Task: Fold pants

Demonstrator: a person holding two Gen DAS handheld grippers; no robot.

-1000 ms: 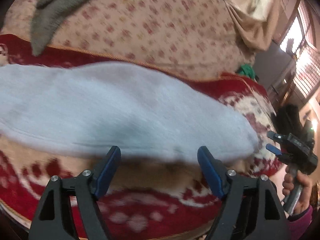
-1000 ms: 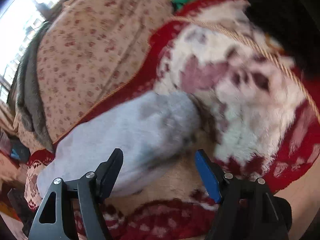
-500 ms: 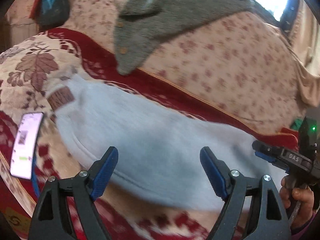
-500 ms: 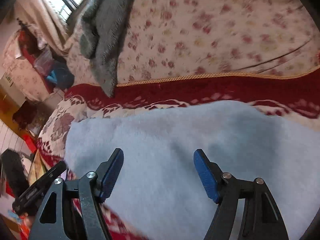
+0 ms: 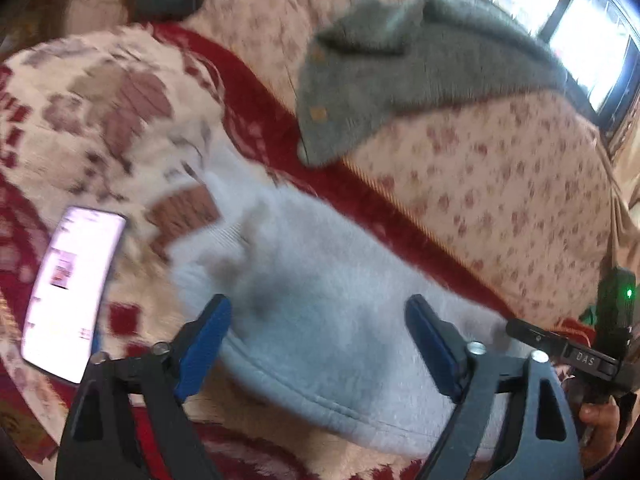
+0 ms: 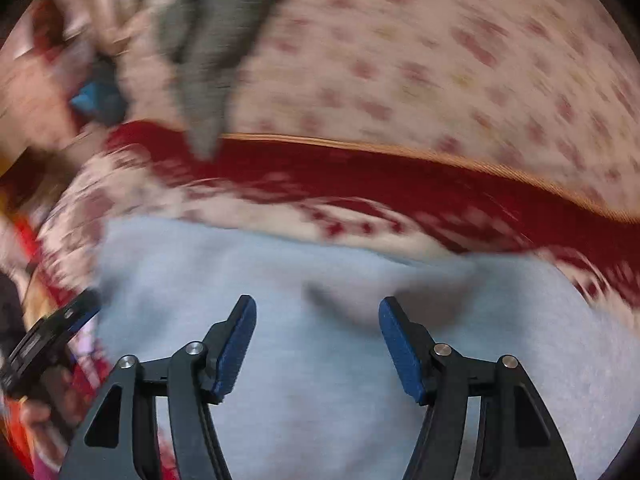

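The pale grey-blue fleece pants (image 5: 340, 320) lie stretched across a red and cream patterned blanket (image 5: 100, 120) on a sofa. My left gripper (image 5: 318, 320) is open, its blue pads over the pants near their left end, holding nothing. My right gripper (image 6: 316, 320) is open, narrower than before, just above the middle of the pants (image 6: 340, 360), with a small crease between the pads. The right gripper also shows at the right edge of the left wrist view (image 5: 568, 356). The left gripper shows at the left edge of the right wrist view (image 6: 48, 340).
A lit phone (image 5: 68, 292) lies on the blanket left of the pants. A grey knitted garment (image 5: 400, 76) hangs over the flowered sofa back (image 5: 500, 168). A bright window (image 5: 592, 40) is at the top right.
Both views have swung towards the left end of the pants. The right gripper's jaws have closed partway and sit lower over the fabric. The left gripper stays wide open.
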